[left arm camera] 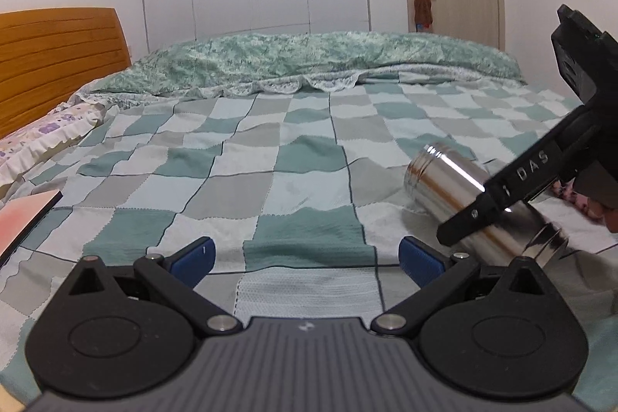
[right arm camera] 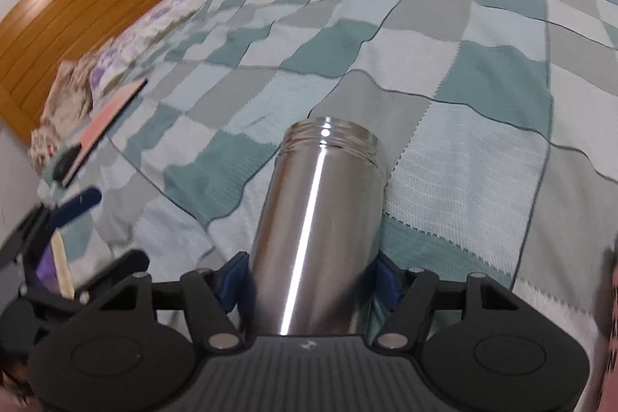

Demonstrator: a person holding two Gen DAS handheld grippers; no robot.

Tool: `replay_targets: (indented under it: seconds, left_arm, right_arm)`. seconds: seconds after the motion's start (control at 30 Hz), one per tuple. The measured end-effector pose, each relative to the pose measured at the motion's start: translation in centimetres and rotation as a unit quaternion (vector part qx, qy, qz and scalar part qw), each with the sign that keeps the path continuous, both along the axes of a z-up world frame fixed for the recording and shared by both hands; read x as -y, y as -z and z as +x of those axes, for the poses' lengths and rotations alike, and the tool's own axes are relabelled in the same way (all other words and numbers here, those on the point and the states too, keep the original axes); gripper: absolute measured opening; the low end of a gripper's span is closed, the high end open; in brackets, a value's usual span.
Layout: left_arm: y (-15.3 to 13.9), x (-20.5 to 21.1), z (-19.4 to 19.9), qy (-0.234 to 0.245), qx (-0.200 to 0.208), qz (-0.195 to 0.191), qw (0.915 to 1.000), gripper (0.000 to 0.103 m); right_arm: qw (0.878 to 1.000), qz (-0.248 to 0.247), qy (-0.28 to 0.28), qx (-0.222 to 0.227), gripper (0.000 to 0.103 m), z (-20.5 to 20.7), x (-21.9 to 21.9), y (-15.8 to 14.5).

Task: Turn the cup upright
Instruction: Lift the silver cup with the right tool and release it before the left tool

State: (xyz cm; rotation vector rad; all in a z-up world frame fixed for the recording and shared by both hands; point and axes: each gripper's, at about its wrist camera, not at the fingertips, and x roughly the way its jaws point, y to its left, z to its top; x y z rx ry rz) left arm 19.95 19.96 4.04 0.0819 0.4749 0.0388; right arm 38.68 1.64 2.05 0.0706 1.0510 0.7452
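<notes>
The steel cup (right arm camera: 320,219) lies tilted over the checked bedspread (right arm camera: 463,64), its threaded end pointing toward 12 o'clock in the right wrist view. The right hand-held gripper (right arm camera: 309,280) is clamped on the cup's body, a blue pad pressed to each side. From the left wrist view the cup (left arm camera: 444,195) sits at 3 o'clock, slanted, with the right gripper's black finger across it; whether its lower end touches the bed is hard to tell. The left hand-held gripper (left arm camera: 305,257) hangs with fingers wide apart, holding nothing. A pink-covered book (left arm camera: 23,219) lies at 9 o'clock.
</notes>
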Motion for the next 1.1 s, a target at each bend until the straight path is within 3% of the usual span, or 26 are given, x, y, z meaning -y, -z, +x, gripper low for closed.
replay_targets:
  seconds: [0.2, 0.4, 0.5, 0.73, 0.8, 0.9, 1.0, 1.1]
  left_arm:
    - [-1.8, 0.0, -2.9, 0.011, 0.020, -0.014, 0.9996, 0.103]
    - [-2.7, 0.3, -6.1, 0.031, 0.037, -0.030, 0.9984, 0.103]
    - [-2.7, 0.9, -7.2, 0.044, 0.040, -0.036, 0.9975, 0.103]
    - [-2.6, 3.2, -9.1, 0.076, 0.041, -0.047, 0.9951, 0.103]
    - [-2.6, 3.9, -9.4, 0.081, 0.042, -0.048, 0.9946, 0.103]
    - [-2.5, 4.6, -10.0, 0.080, 0.041, -0.052, 0.9946, 0.103]
    - [-2.5, 5.1, -10.8, 0.077, 0.040, -0.056, 0.9946, 0.103]
    - [-2.6, 5.3, -11.3, 0.073, 0.038, -0.055, 0.9950, 0.103]
  right_arm:
    - [0.997, 0.057, 0.054, -0.011, 0.064, -2.7, 2.5, -2.7]
    - [0.989, 0.127, 0.078, -0.009, 0.063, -8.8, 6.4, -5.9]
    - [0.987, 0.136, 0.082, -0.011, 0.063, -12.3, 8.6, -6.6]
    - [0.989, 0.088, 0.095, -0.067, 0.063, -16.5, 11.6, -4.2]
    - [0.988, 0.074, 0.106, -0.082, 0.063, -16.2, 11.9, -2.9]
    - [0.980, 0.095, 0.135, -0.111, 0.063, -14.3, 12.0, -1.0]
    - [0.977, 0.078, 0.156, -0.118, 0.062, -12.7, 11.0, 1.5]
    - [0.973, 0.101, 0.174, -0.112, 0.062, -12.7, 11.3, 1.9]
